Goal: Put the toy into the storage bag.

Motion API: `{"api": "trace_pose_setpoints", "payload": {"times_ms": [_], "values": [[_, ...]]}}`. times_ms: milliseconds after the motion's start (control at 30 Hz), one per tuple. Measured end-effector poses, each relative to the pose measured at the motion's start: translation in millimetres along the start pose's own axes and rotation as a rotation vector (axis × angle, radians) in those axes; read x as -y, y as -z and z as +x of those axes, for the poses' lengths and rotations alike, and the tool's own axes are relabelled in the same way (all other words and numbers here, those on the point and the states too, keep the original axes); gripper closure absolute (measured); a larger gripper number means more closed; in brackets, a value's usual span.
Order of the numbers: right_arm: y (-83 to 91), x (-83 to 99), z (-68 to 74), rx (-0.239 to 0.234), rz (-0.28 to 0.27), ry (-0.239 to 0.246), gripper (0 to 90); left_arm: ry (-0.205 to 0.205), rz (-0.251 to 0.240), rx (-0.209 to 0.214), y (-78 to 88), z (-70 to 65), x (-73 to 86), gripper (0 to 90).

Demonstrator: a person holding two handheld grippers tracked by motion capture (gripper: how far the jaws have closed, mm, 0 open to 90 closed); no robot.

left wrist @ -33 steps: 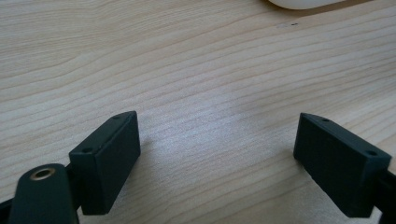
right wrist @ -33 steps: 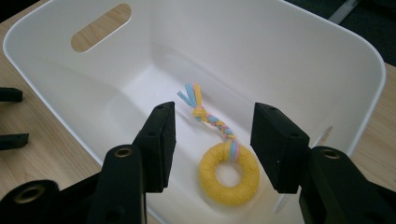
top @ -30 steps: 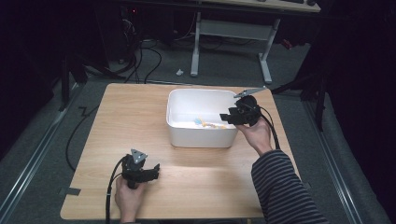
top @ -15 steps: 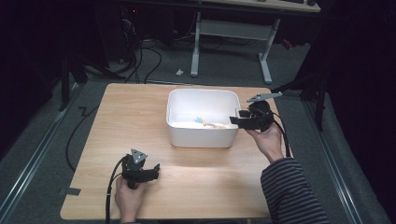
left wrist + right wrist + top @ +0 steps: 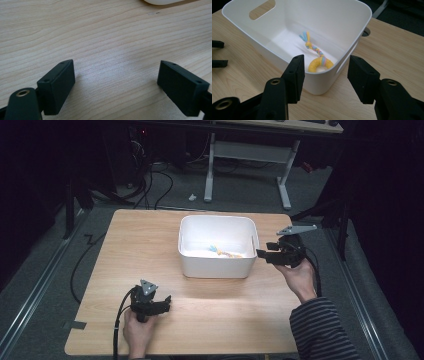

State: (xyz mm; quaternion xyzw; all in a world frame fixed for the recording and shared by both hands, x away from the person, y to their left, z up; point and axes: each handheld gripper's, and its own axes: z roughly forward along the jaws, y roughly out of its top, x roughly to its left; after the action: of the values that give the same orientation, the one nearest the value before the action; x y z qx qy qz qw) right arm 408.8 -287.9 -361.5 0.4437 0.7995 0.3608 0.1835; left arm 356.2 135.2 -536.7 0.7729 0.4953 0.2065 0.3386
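so the braided rope toy (image 5: 318, 58) already lies on the floor of the white bin (image 5: 217, 265), toward its right end, which tells me the drop is done and what's left is only to clear off or fetch something else. my right gripper (image 5: 267, 256) is outside the bin now, just past its right wall, jaws about half open with nothing between them. compared with a second ago, when it reached over the bin's right rim, it has pulled out to the right. my left gripper (image 5: 162, 304) rests on the table (image 5: 250, 320) at the near left where it was before, jaws wide apart and empty over bare wood.
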Motion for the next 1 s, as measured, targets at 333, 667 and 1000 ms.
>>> {"api": "trace_pose_setpoints", "payload": {"times_ms": [333,667,1000], "values": [[26.0,11.5,6.5,0.029,-0.007,0.044,48.0,0.000,0.000,0.000,0.0,0.0,0.0,15.0],[44.1,30.5,6.4,0.023,-0.037,0.002,48.1,0.000,0.000,0.000,0.0,0.0,0.0,15.0],[58.3,50.1,7.2,0.028,-0.062,-0.036,48.5,-0.001,0.000,0.002,0.0,0.0,0.0,15.0]]}}
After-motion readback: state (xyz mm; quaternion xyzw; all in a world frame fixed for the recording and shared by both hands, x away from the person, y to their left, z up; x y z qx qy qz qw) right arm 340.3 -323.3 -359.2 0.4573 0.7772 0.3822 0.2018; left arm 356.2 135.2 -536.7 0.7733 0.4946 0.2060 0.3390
